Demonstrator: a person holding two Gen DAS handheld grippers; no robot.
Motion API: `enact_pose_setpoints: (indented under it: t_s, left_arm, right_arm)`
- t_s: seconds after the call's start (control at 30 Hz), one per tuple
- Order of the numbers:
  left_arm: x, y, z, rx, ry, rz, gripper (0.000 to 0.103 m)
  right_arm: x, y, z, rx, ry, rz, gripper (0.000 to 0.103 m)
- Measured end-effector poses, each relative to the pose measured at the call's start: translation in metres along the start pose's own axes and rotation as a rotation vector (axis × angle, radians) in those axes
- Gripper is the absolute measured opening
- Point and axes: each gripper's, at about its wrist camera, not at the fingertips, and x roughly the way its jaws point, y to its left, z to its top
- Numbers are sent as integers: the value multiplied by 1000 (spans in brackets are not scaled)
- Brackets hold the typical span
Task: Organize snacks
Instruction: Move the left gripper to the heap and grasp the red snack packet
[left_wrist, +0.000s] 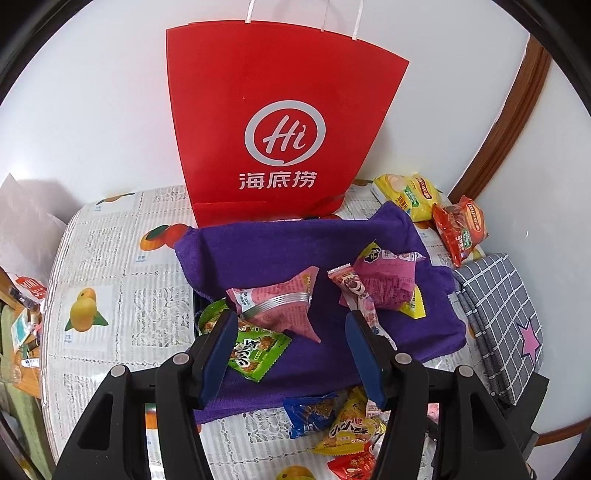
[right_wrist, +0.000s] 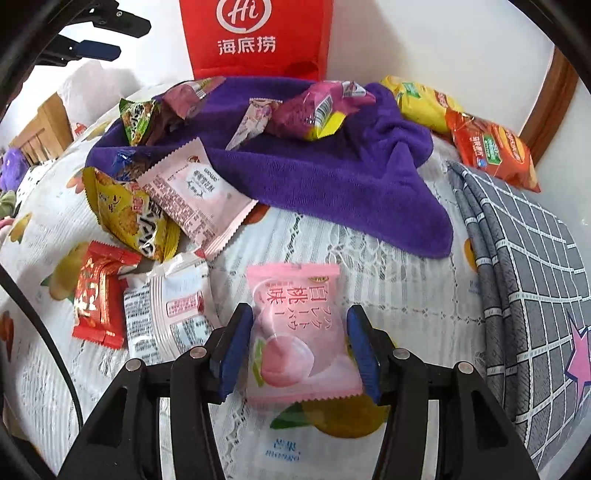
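Right gripper (right_wrist: 299, 345) tilts downward, jaws seemingly straddling pink peach packet (right_wrist: 295, 325).

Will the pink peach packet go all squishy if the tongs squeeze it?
Probably a bit. The pink peach packet looks puffy, so it may dent. Its shiny wrapper could slip. It lies flat on the tablecloth, so it shouldn't roll.

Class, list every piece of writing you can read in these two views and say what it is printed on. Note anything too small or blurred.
"Hi" in a speech-bubble ring: red paper bag.
"海底捞": same bag, below the logo.
"白桃味": pink peach packet, between the right gripper's fingers.
Fine print on the other snack packets and the tablecloth captions: too small or blurred to read.
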Motion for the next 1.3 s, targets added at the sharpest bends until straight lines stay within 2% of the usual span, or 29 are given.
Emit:
enact_pose_setpoints:
  t_s: [0.1,0.3,0.5,0.63,0.83,1.03,1.13,1.3]
  left_arm:
    - [1,-3,0,12,2,8,58]
    - [-5,-7,-2,14,-13,14,58]
    - [-18,-27,-13,51,-41,7,58]
    - [-22,-30,-40,55,-27,-6,58]
    - [-2,-11,-98,-56,58,-20,58]
    - [18,-13,-147,-118,106,-56,58]
    - [25,-19,-167,-127,129,-73,58]
    - [32,-25,-179,-184,130,-113,58]
  right_arm:
    - [2,-4,-1,53,-20,14,53]
    - [-2,0,-8,82,-77,-8,53]
    - [-4,1,-13,113,-111,-24,52]
    - [-4,2,-12,112,-114,-30,52]
    - [-5,2,-14,117,-116,-45,49]
    - [-10,-10,-25,160,-117,-48,46]
    - [-14,-18,-34,184,-115,-66,46]
    - [-17,-24,-40,215,-115,-85,46]
